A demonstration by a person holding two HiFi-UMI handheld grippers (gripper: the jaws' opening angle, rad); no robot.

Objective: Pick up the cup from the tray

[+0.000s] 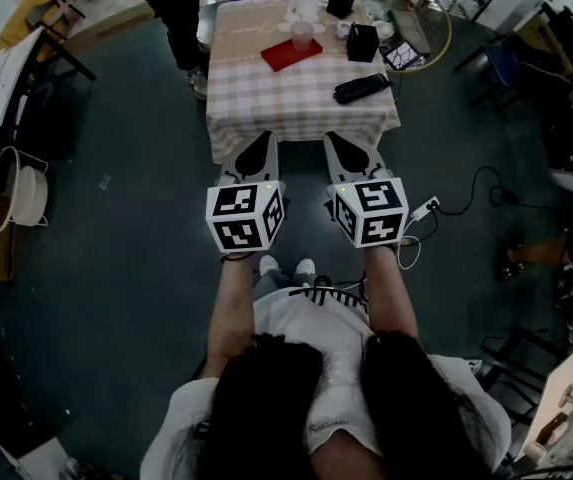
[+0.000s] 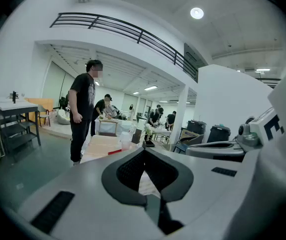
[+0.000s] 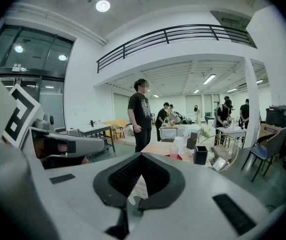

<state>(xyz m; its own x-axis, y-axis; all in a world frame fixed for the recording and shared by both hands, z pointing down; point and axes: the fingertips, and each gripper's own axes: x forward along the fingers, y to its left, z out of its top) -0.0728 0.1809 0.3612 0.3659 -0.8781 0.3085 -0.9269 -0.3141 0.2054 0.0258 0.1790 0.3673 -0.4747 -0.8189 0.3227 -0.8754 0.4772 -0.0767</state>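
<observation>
A clear cup (image 1: 302,35) stands on a red tray (image 1: 288,55) on the far half of a table with a checked cloth (image 1: 301,103). In the left gripper view the cup (image 2: 126,141) and tray (image 2: 115,152) are small and far off beyond the jaws. The right gripper view shows the same cup (image 3: 173,151) in the distance. My left gripper (image 1: 263,140) and right gripper (image 1: 339,140) hang side by side at the table's near edge. They point toward it, well short of the tray. Both are shut with nothing in them.
On the table are a white stack of cups (image 1: 306,1), two black boxes (image 1: 362,42), a black pouch (image 1: 361,88) and a wire ring (image 1: 428,30). A person in black (image 1: 174,8) stands at its far left corner. A power strip and cable (image 1: 423,210) lie on the floor at right.
</observation>
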